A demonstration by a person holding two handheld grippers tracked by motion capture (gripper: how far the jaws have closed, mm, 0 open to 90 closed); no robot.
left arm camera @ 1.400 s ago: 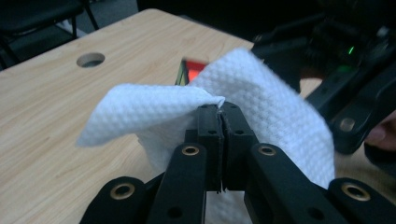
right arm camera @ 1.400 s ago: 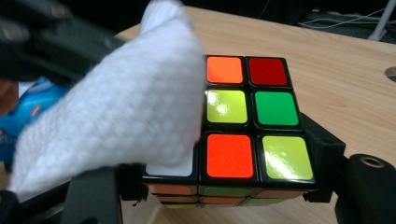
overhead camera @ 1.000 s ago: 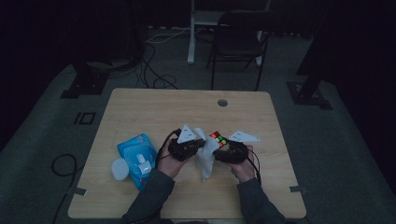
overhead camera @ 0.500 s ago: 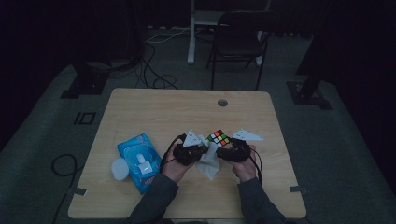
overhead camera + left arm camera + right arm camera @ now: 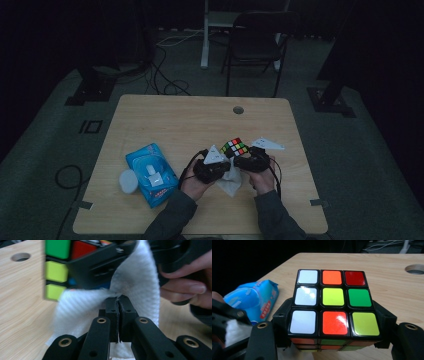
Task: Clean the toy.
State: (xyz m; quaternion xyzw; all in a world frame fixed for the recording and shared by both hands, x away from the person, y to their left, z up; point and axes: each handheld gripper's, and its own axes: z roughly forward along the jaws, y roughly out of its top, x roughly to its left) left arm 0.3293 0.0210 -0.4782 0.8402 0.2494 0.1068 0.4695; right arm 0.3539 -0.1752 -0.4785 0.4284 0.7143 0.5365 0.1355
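The right tool is gripping the cube between its jaws, holding it above the desk, near the desk's front edge. The left tool is sitting just beside the cube, on the side toward the person, with its jaws pressed together on a white wipe. The wipe is hanging below the cube and touching its underside.

The right gripper view is showing the cube's top face: three white stickers, with orange, red, yellow and green on the rest, and the two black jaws bearing on opposite sides. The left gripper view is showing the wipe pinched at a fold between the closed jaw tips of the left tool, with the cube up and to the left.

A blue wipe pack is lying well apart from the cube, with a white lid just beside it. A round hole is lying in the desk beyond the cube. The hands are covering both tool bodies in the high view.
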